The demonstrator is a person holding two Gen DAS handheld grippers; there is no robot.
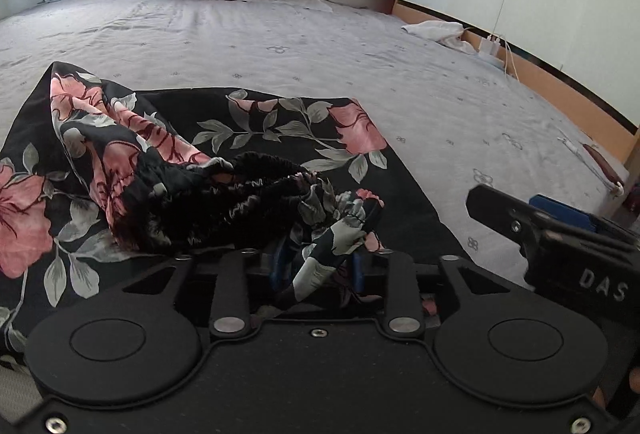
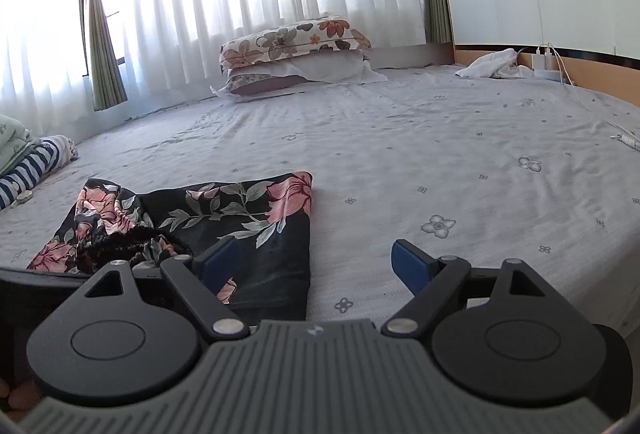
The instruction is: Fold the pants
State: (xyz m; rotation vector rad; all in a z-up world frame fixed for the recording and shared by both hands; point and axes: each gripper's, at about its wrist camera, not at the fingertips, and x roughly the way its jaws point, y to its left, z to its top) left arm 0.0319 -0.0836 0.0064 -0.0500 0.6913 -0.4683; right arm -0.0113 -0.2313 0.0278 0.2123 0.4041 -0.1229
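Black pants with pink flowers and grey leaves [image 1: 256,129] lie on the bed; they also show in the right wrist view [image 2: 256,218]. My left gripper [image 1: 318,266] is shut on the bunched elastic waistband [image 1: 264,185], with fabric pinched between its blue pads. The lifted waistband folds over the flat part of the pants. My right gripper [image 2: 316,266] is open and empty, its left pad [image 2: 218,262] over the pants' right edge and its right pad [image 2: 412,266] over bare sheet. It also shows at the right of the left wrist view [image 1: 560,230].
The bed has a pale lilac sheet [image 2: 440,153]. Stacked pillows [image 2: 296,49] sit at the far end by the curtains. A white cloth [image 2: 492,63] and charger cables [image 2: 548,61] lie at the far right. Striped folded bedding [image 2: 36,161] lies at the left.
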